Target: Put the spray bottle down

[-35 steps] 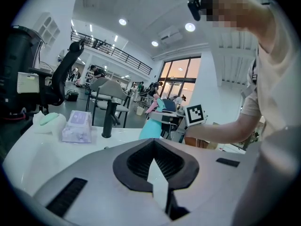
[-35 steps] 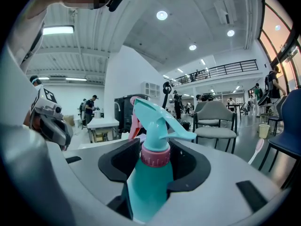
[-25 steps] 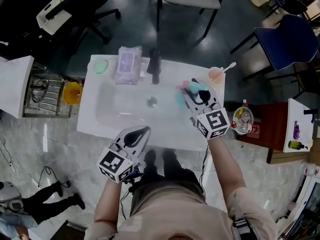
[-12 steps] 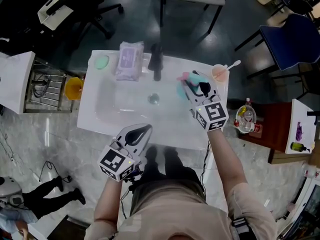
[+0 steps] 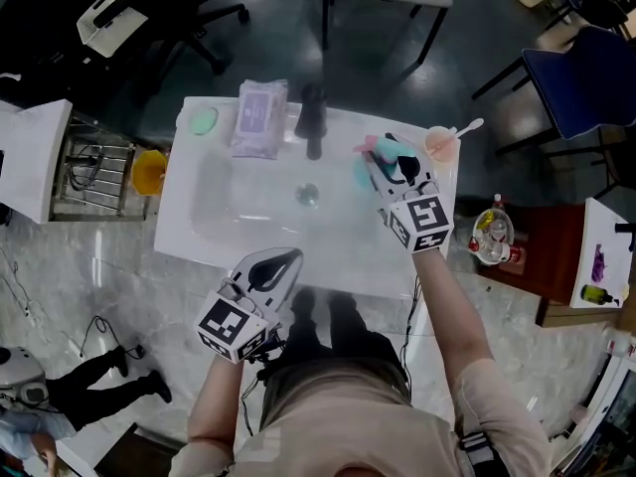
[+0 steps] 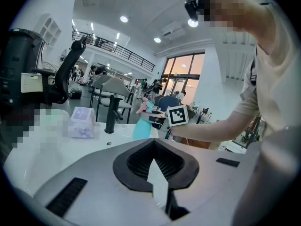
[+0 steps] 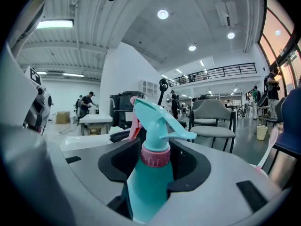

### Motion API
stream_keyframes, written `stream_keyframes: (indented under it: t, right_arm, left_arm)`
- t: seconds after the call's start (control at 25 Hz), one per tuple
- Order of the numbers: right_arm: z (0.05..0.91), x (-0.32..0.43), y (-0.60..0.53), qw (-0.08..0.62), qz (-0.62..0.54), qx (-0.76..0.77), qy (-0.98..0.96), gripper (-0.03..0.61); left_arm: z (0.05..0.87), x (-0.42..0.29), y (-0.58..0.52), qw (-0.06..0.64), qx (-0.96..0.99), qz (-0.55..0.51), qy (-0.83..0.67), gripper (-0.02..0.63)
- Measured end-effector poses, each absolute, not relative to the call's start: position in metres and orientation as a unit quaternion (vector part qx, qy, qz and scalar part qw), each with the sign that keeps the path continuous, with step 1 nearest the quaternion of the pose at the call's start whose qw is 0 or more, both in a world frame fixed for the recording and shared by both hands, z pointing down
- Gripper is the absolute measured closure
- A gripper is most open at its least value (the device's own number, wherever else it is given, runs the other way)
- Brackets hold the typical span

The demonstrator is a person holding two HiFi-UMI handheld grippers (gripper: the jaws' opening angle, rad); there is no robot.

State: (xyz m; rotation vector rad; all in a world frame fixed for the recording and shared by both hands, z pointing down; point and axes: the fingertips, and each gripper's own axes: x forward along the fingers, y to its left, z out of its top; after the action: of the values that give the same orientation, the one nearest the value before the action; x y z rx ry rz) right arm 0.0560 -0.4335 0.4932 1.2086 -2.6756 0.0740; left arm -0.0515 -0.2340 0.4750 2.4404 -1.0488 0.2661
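Observation:
A teal spray bottle (image 5: 362, 174) with a pink collar stands upright between the jaws of my right gripper (image 5: 393, 167), which is shut on its neck and body, over the right side of the white sink (image 5: 199, 217). In the right gripper view the spray bottle (image 7: 150, 173) fills the dark jaw hollow of the right gripper (image 7: 153, 161), nozzle pointing right. Whether its base touches the sink top is hidden. My left gripper (image 5: 283, 259) hangs at the sink's near edge, shut and empty. From the left gripper (image 6: 155, 166) the spray bottle (image 6: 141, 128) shows far off.
A black faucet (image 5: 314, 122) stands at the sink's back middle, with a purple wipes pack (image 5: 257, 117) and a green soap (image 5: 203, 121) to its left. A pink cup (image 5: 438, 143) with a spoon sits at the back right corner. A blue chair (image 5: 581, 78) stands beyond.
My right gripper has carried the spray bottle a little farther toward the back right of the sink. The left gripper has stayed where it was.

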Motion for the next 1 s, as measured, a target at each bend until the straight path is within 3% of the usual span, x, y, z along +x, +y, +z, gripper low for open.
stream_keyframes:
  t: [1.0]
  right_arm:
    - [0.496,0.050,-0.460,0.085,-0.003,0.401,-0.912,0.387]
  left_arm:
    - [0.482,-0.047,-0.237,0.242,0.884,0.102,-0.386,0.606]
